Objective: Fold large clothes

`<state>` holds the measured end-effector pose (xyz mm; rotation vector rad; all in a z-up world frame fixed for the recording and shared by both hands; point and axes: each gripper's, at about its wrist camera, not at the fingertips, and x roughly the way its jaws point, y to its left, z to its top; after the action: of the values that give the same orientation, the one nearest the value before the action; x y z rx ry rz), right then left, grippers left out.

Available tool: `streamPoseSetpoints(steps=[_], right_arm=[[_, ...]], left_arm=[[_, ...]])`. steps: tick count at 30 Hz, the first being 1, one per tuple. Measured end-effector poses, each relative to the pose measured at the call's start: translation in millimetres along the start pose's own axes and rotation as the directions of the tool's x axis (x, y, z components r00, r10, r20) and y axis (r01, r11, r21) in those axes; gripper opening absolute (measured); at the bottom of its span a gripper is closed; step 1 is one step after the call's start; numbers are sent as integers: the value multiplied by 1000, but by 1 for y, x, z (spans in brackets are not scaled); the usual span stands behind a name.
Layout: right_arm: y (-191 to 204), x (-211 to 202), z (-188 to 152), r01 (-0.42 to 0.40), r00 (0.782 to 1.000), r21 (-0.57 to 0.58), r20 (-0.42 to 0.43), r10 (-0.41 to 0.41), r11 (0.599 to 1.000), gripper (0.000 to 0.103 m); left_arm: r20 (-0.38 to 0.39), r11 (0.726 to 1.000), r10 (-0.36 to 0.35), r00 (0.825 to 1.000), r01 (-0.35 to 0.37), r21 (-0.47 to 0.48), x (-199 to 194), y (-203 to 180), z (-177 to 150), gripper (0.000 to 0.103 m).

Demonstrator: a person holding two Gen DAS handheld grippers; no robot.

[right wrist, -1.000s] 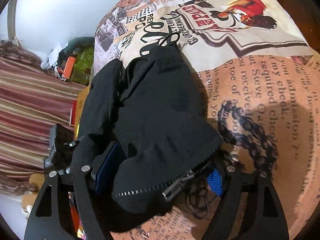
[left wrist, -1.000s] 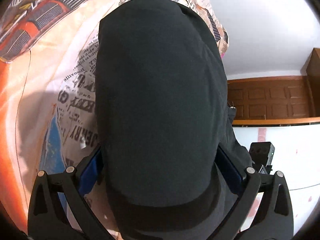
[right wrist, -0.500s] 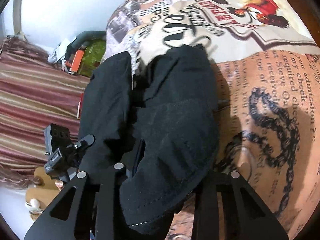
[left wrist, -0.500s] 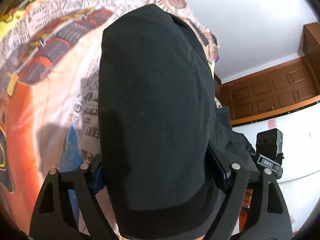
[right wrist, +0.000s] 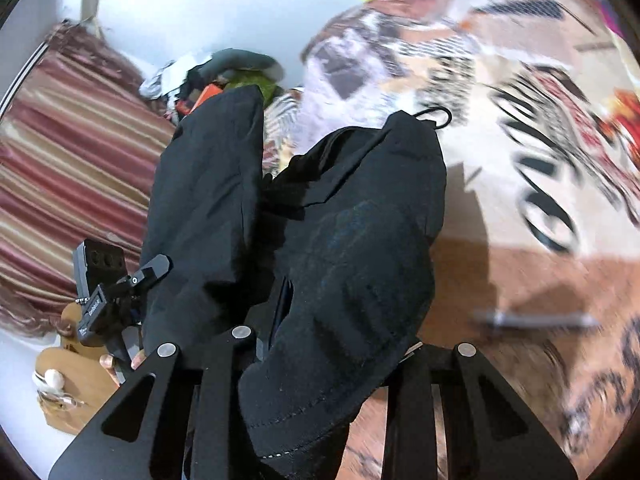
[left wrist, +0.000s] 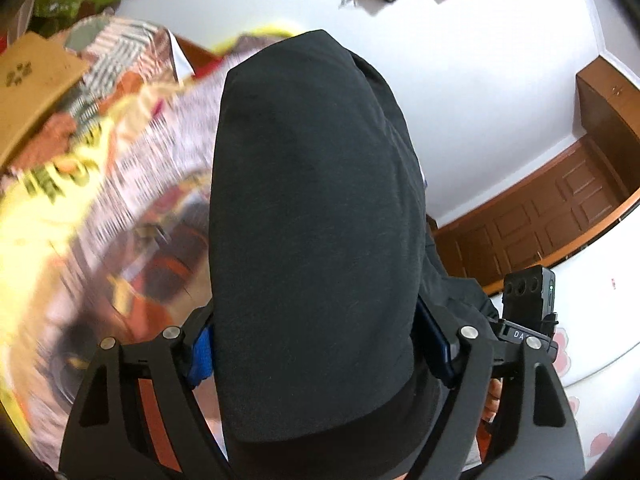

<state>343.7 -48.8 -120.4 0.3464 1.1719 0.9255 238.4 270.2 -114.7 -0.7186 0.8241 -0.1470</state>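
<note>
Black garment (left wrist: 312,216) bunched thick between the blue pads of the left gripper (left wrist: 316,340), clamped wide across the bulk and raised above a blurred, newspaper-print bedspread (left wrist: 120,184). Another fold of the same dark cloth pinched tight in the right gripper (right wrist: 340,360), a thin hanging loop (right wrist: 438,118) at its far end, striped curtain (right wrist: 68,152) to the left.

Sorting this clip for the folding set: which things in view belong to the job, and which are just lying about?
Part of the job:
- black fabric garment with zip, bunched
- left gripper, shut on it
- right gripper, shut on it
- newspaper-print bedspread beneath

Lying about:
- green and orange clutter pile
- red striped curtain
- brown wooden panelling
</note>
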Motion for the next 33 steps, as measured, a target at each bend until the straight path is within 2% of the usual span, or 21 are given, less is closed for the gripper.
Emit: streamPoseSetpoints(steps=[5,10,13,15,17,19,22,24,29,33], right_arm=[[21,43,23,13,1000,-42,8,-13,999,25],[19,96,39,35,999,-47,-14,-36,998,25],[10,130,47,55,997,-46,-43,-57,997,25],[3,158,47,90,991,-57,-92,-95,994,25],[-8,187,44,151,977,-66,-139,-159,986,25],[-19,209,39,180,967,-62,-171,-188,982,25],[-28,220,35,189,965,-40,-179,-193,981,32],[-28,217,33,201,961,-47,-186,-206,978,35],[-22,195,22,269,939,-101,-193,-284,958,53],[-14,173,14,287,936,-129,-175,-307,949,56]], left_arm=[[29,1000,15,999,-16,11,-3,38,39,82],[0,1000,29,1000,-29,-6,8,100,61,82],[-29,998,50,998,-51,-25,30,140,68,82],[-62,995,86,994,-88,-40,49,163,66,82],[-105,987,127,986,-136,-87,72,192,63,82],[-125,978,148,981,-164,-129,84,215,56,82],[-108,984,133,985,-144,-106,80,215,52,83],[-118,981,161,980,-173,-93,78,210,49,84],[-131,971,196,972,-211,-109,60,205,42,84],[-114,966,221,968,-234,-110,31,193,36,84]])
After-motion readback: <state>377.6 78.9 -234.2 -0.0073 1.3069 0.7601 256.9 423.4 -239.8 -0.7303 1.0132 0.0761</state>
